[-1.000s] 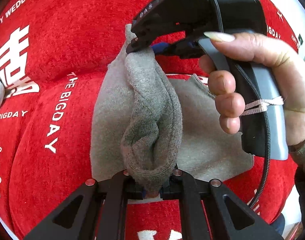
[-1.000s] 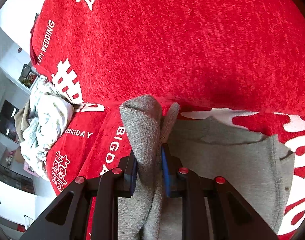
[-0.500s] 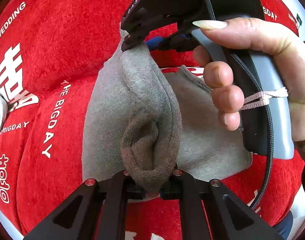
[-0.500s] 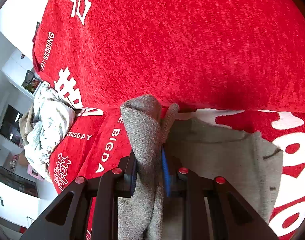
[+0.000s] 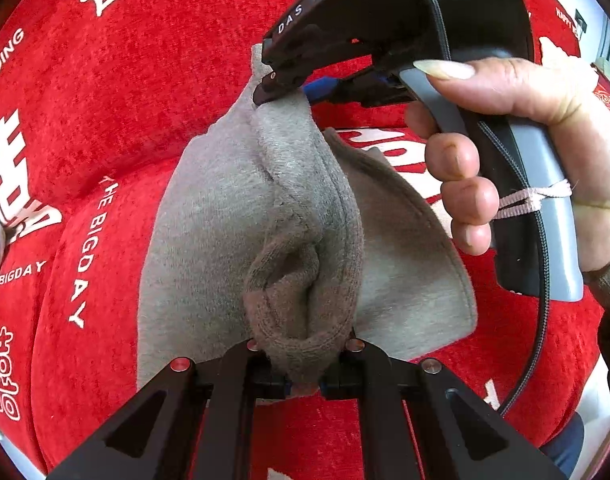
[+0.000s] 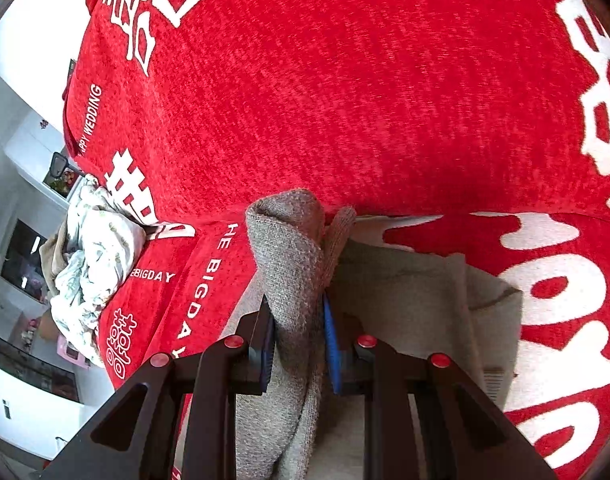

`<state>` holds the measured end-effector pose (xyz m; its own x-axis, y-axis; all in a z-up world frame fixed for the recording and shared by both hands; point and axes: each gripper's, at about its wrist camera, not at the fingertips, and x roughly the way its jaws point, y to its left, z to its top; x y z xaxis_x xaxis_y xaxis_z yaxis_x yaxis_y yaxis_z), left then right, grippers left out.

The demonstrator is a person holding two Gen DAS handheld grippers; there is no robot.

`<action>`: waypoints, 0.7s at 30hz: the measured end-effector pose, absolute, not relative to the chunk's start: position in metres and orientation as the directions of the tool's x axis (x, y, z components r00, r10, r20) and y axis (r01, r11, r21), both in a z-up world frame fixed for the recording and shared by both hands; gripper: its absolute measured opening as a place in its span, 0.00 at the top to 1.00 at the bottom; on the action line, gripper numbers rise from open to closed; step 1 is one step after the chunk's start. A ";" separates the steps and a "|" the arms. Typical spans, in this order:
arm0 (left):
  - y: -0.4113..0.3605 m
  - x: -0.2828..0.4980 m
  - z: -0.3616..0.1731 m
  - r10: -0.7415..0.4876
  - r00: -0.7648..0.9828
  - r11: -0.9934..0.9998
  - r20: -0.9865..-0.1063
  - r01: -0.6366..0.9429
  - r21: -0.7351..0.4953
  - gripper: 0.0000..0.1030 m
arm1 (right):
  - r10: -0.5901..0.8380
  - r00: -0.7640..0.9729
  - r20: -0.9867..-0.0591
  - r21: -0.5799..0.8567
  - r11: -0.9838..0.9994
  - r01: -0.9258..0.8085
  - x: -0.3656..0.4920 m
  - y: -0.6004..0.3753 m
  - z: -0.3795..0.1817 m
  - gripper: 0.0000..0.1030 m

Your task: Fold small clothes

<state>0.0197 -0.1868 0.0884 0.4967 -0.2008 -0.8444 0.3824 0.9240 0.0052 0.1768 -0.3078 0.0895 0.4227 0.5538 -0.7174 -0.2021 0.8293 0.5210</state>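
A small grey knitted garment lies partly on a red blanket, with one edge lifted into a raised fold. My left gripper is shut on the near end of that fold, bunched cloth bulging above its jaws. My right gripper, held by a person's hand, is shut on the far end. In the right wrist view the right gripper pinches a thick grey fold between its blue pads, and the rest of the garment lies flat to the right.
The red blanket with white lettering covers the whole surface. A crumpled white patterned cloth lies at the blanket's left edge. Beyond that edge are white room furniture and a dark shelf.
Both grippers have carried the lifted fold sideways over the garment, so more of the flat grey cloth is covered. The grips have not changed.
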 end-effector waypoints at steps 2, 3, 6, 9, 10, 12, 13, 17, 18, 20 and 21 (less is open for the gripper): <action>-0.191 0.018 0.089 -0.205 0.495 0.920 -0.844 0.392 0.007 0.91 | 0.557 0.426 -0.713 0.524 0.827 -0.205 0.174 -0.315 0.090 0.77; -0.193 0.017 0.090 -0.205 0.496 0.918 -0.844 0.397 0.011 0.91 | 0.559 0.428 -0.710 0.526 0.825 -0.206 0.173 -0.319 0.090 0.77; -0.202 0.016 0.090 -0.205 0.495 0.912 -0.845 0.409 0.019 0.91 | 0.562 0.433 -0.704 0.531 0.822 -0.205 0.171 -0.328 0.089 0.77; -0.212 0.013 0.091 -0.203 0.494 0.906 -0.845 0.421 0.028 0.91 | 0.562 0.436 -0.703 0.532 0.822 -0.203 0.170 -0.336 0.087 0.77; -0.215 0.011 0.091 -0.202 0.495 0.904 -0.845 0.426 0.033 0.91 | 0.564 0.438 -0.700 0.534 0.821 -0.203 0.170 -0.339 0.087 0.77; -0.221 0.010 0.092 -0.203 0.494 0.900 -0.846 0.435 0.038 0.91 | 0.570 0.445 -0.691 0.542 0.815 -0.203 0.168 -0.346 0.087 0.77; -0.224 0.009 0.093 -0.204 0.494 0.898 -0.845 0.438 0.040 0.91 | 0.572 0.448 -0.688 0.545 0.814 -0.202 0.167 -0.350 0.087 0.77; -0.236 0.008 0.091 -0.201 0.491 0.888 -0.847 0.457 0.054 0.91 | 0.574 0.456 -0.680 0.556 0.809 -0.190 0.165 -0.364 0.085 0.77; -0.241 0.008 0.089 -0.198 0.487 0.886 -0.850 0.461 0.058 0.91 | 0.573 0.456 -0.681 0.557 0.809 -0.185 0.165 -0.367 0.083 0.77; -0.246 0.009 0.084 -0.195 0.477 0.883 -0.857 0.466 0.059 0.91 | 0.568 0.452 -0.688 0.556 0.812 -0.174 0.165 -0.374 0.077 0.77; -0.250 0.010 0.082 -0.189 0.472 0.882 -0.861 0.468 0.063 0.91 | 0.568 0.451 -0.689 0.558 0.812 -0.170 0.165 -0.376 0.074 0.77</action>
